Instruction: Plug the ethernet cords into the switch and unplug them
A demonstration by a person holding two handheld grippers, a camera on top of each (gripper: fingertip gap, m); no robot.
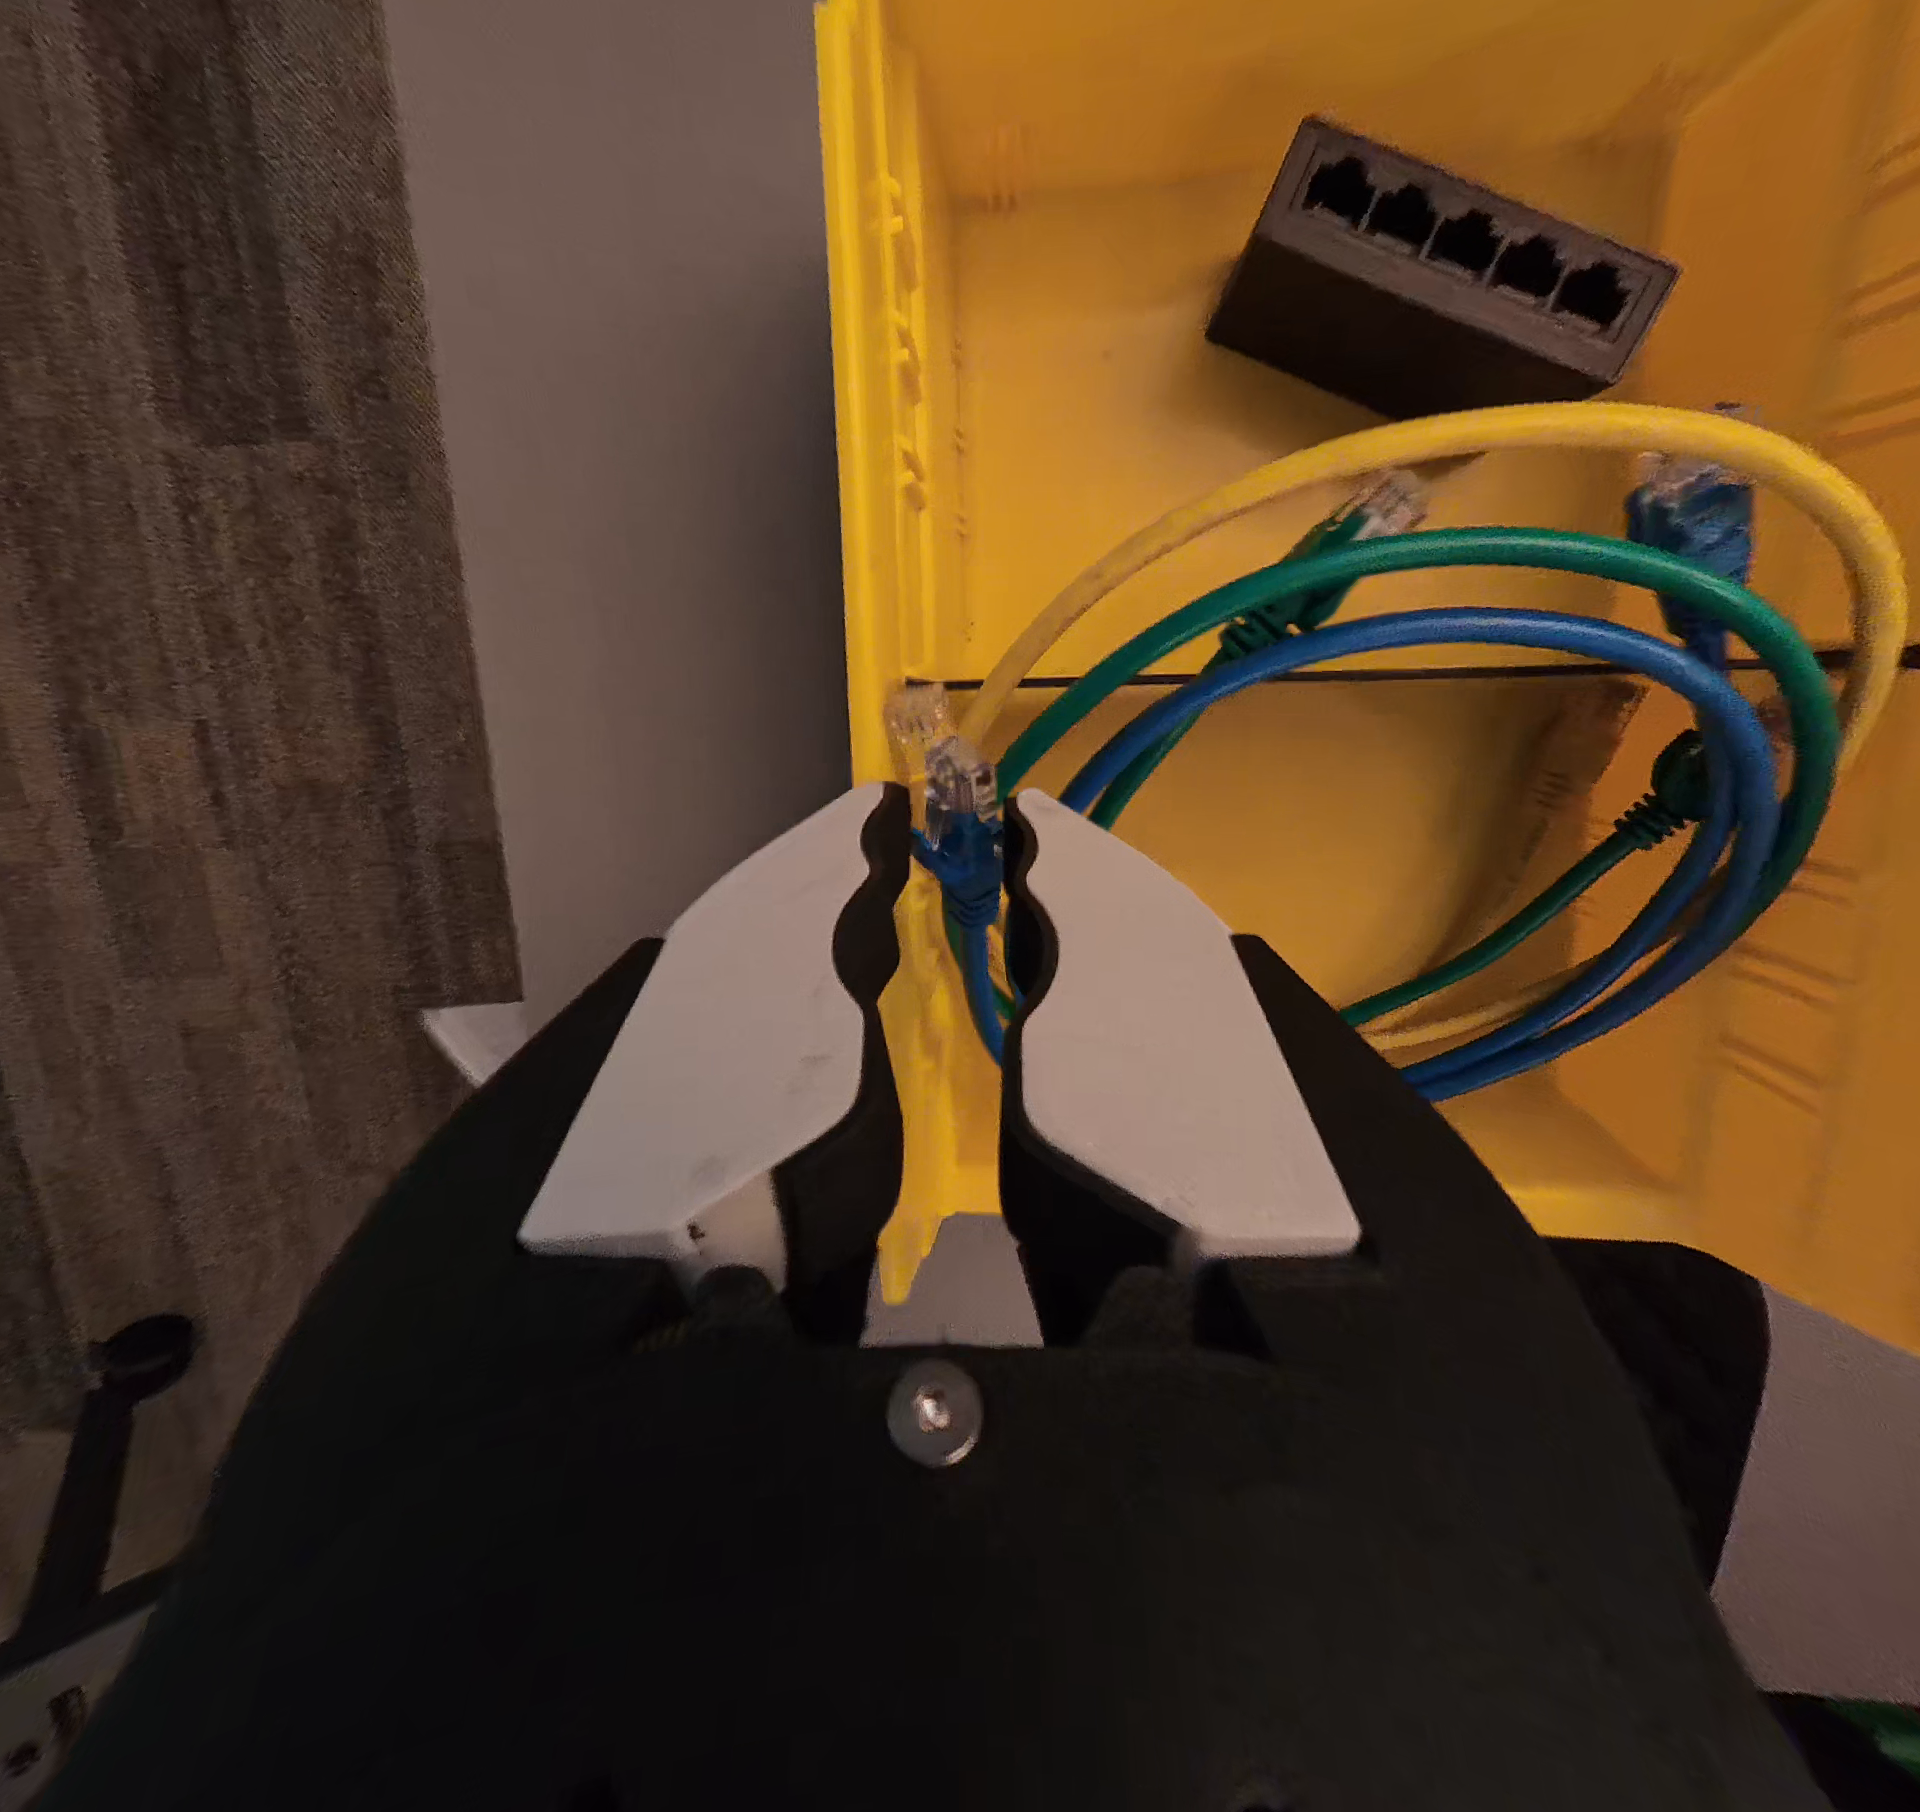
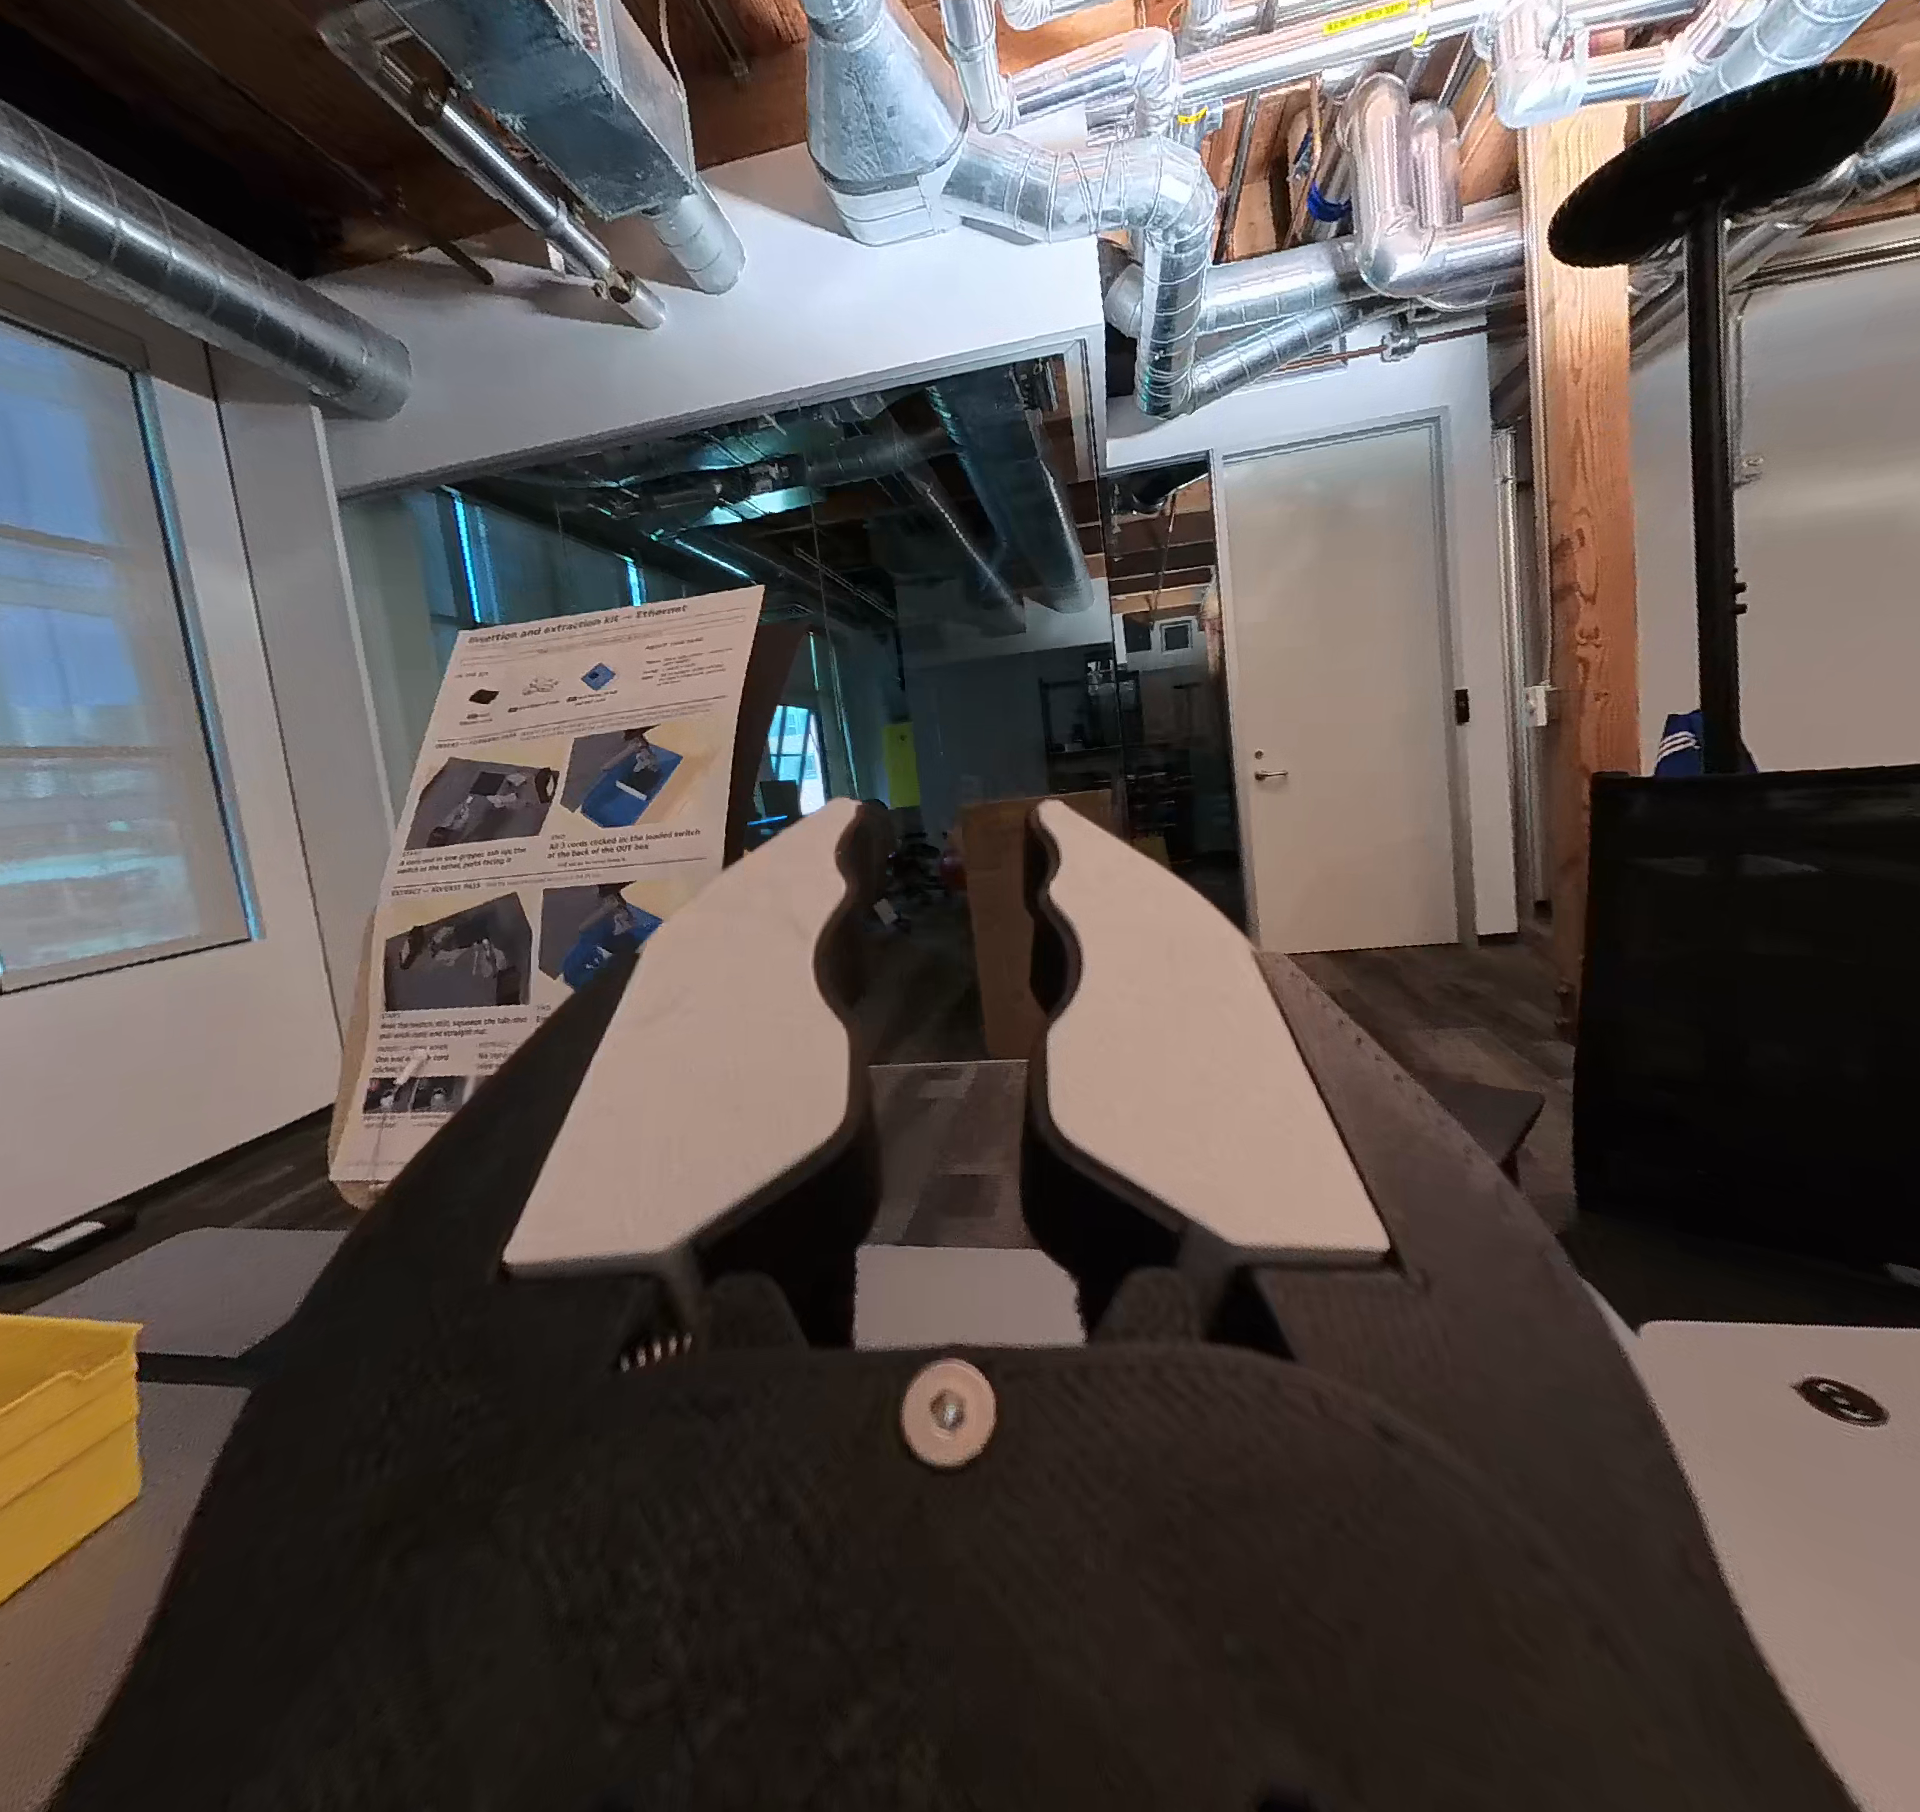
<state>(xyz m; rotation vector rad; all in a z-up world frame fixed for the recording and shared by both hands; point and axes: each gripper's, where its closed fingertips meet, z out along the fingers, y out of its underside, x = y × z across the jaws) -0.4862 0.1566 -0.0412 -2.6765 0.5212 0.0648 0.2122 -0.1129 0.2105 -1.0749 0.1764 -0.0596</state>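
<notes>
- The left gripper (image 1: 951, 806) is narrowed around the blue ethernet cord's plug (image 1: 961, 832), its jaws close on either side of the blue boot; the clear connector tip pokes out just past the fingertips. Whether the pads actually press the boot I cannot tell for certain, but it reads as a grasp.
- A second clear plug, on the yellow cord (image 1: 1455, 437), sits just beside the blue one, against the rim of the yellow bin (image 1: 873, 412).
- The black network switch (image 1: 1444, 271) lies on the bin floor, ahead and to the right of the left gripper, well apart from it. Its row of five empty ports runs diagonally and faces back toward the gripper's side.
- The held plug points forward and slightly left, so my judgement is that it must swing right and line up with a port's axis before going in.
- The green cord (image 1: 1507, 552) loops with the others between gripper and switch; both its plugs lie loose.
- The right gripper (image 2: 945, 817) is partly open and empty, aimed at the room, away from the bin, with an instruction sheet (image 2: 540, 879) ahead. The left is plainly the nearer one.
</notes>
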